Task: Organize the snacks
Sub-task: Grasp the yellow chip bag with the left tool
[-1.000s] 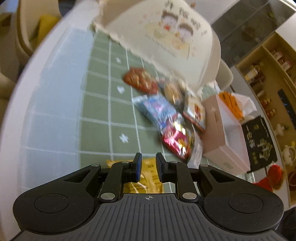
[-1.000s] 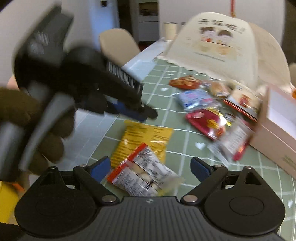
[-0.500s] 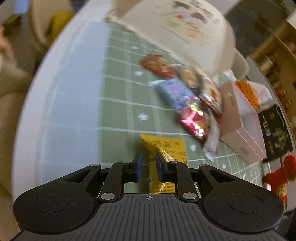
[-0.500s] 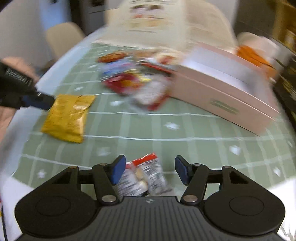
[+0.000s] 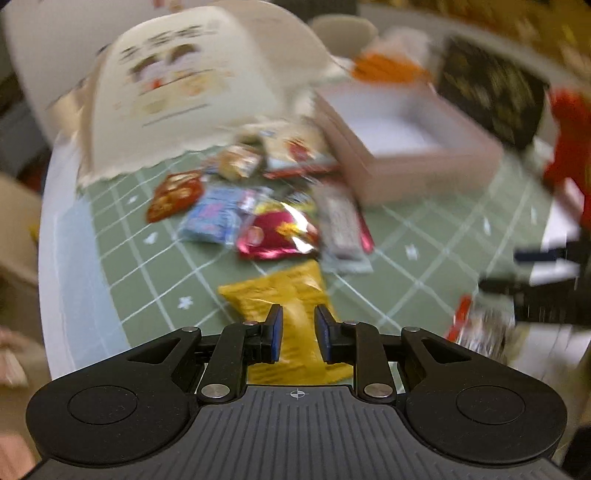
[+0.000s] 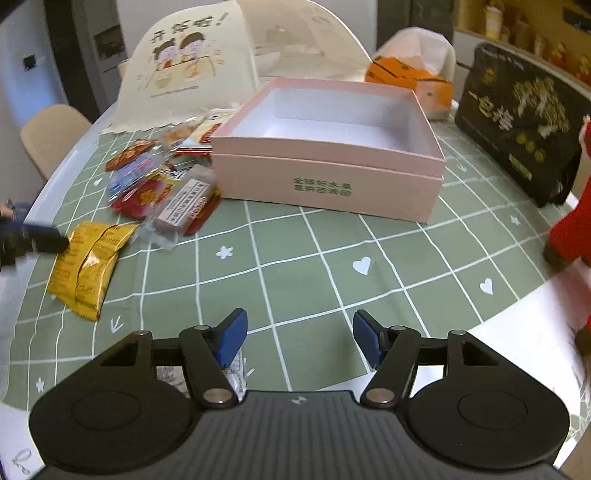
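left wrist: yellow snack packet (image 5: 291,295) between left gripper (image 5: 298,334) pads.

Round white table (image 6: 517,325), rim bare along the near right and left edges. Sage-green tablecloth (image 6: 295,258) with white grid lines, small white hearts and stars, covering most of the top. Cream paper placemat-style sheet (image 6: 184,62) printed with two cartoon children, standing curved at the far edge. Beige upholstered chair (image 6: 48,136) beyond the far left edge; a second pale chair back (image 5: 343,29), blurred, past the far edge. Dark doorway panel (image 6: 70,55) and pale wall (image 6: 18,74) at left. Wooden shelving (image 6: 535,33) holding small bottles, far right corner. Lighting soft, indoor, even.
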A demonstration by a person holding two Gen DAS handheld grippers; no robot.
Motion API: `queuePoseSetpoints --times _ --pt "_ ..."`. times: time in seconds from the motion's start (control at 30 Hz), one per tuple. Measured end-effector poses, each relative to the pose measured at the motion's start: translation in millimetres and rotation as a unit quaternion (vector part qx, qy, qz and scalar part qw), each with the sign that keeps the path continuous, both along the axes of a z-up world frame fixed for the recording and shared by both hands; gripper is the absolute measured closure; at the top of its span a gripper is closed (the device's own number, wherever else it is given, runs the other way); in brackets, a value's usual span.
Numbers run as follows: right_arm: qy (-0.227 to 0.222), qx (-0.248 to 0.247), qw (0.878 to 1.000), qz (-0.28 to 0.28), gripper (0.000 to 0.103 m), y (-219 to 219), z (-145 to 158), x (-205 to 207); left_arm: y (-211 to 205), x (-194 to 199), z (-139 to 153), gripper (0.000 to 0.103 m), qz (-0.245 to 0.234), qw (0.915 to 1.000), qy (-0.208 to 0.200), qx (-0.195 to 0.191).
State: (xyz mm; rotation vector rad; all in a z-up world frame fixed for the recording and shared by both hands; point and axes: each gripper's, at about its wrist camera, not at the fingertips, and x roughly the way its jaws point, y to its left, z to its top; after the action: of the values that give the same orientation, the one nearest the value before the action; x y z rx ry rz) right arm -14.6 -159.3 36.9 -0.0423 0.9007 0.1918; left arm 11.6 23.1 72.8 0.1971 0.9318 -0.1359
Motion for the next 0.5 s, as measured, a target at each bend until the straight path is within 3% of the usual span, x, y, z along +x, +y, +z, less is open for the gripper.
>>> queuePoseSetpoints --times 0.2,0.3,0.4,0.5 --pt "0.008 0.004 1.0 0.006 0.039 3.4 -2.3 1.0 -30.4 6.0 -26.7 0.078 -0.038 0.9979 0.053 -0.002" --pt "0.007 0.002 1.0 0.003 0.039 1.2 -2.0 -0.9 -34.2 7.5 -35.8 0.077 -0.049 0.9948 0.078 -0.044" --pt "0.003 0.003 1.0 -0.006 0.039 -3.7 -1.8 -1.0 -31.2 3.3 -28.7 0.077 -0.045 0.9945 0.062 -0.071" --pt "-0.007 -0.002 1.0 -0.026 0.037 -11.3 -2.9 2.0 -24.3 0.3 -15.3 0.077 -0.031 0.9977 0.034 -0.049"
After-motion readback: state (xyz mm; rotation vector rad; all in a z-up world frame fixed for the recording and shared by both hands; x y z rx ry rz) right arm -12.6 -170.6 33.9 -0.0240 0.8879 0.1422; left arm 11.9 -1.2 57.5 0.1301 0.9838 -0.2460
